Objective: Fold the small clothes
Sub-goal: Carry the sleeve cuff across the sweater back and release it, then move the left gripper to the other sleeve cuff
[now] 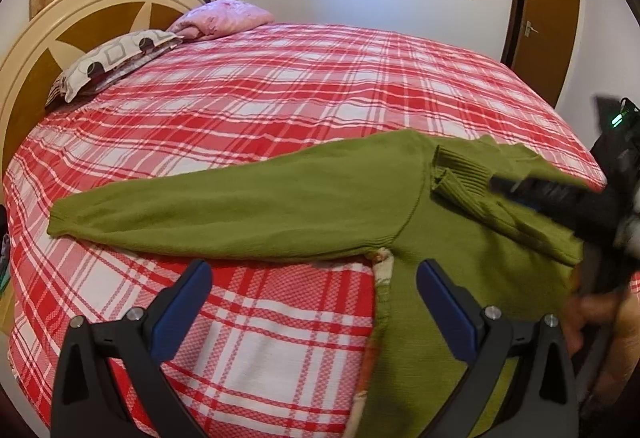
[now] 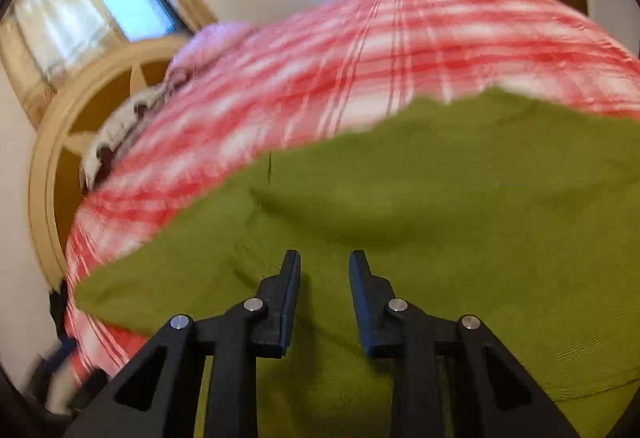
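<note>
The left gripper (image 1: 314,272) hovered with its jaws wide apart above the green sweater (image 1: 440,230) near the armpit; the right gripper (image 2: 325,258), slightly apart and empty, hung over the body. The sweater lay on the plaid bed (image 1: 280,85), 1 sleeve (image 1: 224,209) extended. Folding seemed just beginning; next, that sleeve probably needed gripping and folding inward.
</note>
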Available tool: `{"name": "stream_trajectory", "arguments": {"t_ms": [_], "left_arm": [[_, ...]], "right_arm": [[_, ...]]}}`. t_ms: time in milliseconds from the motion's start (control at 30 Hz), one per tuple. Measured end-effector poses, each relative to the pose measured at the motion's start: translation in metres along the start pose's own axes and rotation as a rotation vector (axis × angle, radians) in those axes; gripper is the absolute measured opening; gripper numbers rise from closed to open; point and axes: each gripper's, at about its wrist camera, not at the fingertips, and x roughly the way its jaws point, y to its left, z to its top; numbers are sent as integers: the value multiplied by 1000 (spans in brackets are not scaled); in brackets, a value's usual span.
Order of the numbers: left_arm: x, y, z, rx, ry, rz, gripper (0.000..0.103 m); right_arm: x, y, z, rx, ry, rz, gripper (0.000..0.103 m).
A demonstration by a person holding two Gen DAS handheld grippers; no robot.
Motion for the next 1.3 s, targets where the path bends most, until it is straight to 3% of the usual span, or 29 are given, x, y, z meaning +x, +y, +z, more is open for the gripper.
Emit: {"name": "stream_trajectory", "arguments": {"t_ms": [100,233,300,333,433,500,533,700,800,900,1100,1200,1300], "left_arm": [[-2,-7,3,11,-5,3,103],[-2,-23,13,53,-17,-3,103],[-3,-34,20,77,-34,-6,103],[-3,-41,24,92,-46,-10,103],[-1,-63,36,135,-72,-22,103],[5,-79,42,163,-78,-25,103],[10,-89,45,174,-77,-26,103],[45,-128,53,190,-34,-25,103],[67,-141,52,174,11,10,103],[83,-145,51,160,37,47,103],[105,-144,40,139,98,92,103],[105,-140,39,98,90,71,103],[104,-142,37,105,81,72,103]], "right_arm": [[1,14,-15,-48,-15,11,27],[-11,12,-16,-37,39,128,27],[-37,-7,-11,29,5,197,27],[-56,-18,-7,34,-37,189,27],[-103,-50,4,9,-141,65,27],[-129,-87,11,26,-186,-80,27],[-139,-113,14,60,-194,-154,27],[-134,-183,27,110,-132,-321,27],[-110,-204,30,143,-82,-340,27],[-103,-209,24,122,-134,-368,27],[-102,-210,25,108,-148,-391,27],[-115,-193,24,70,-186,-437,27],[-127,-165,15,8,-214,-416,27]]}}
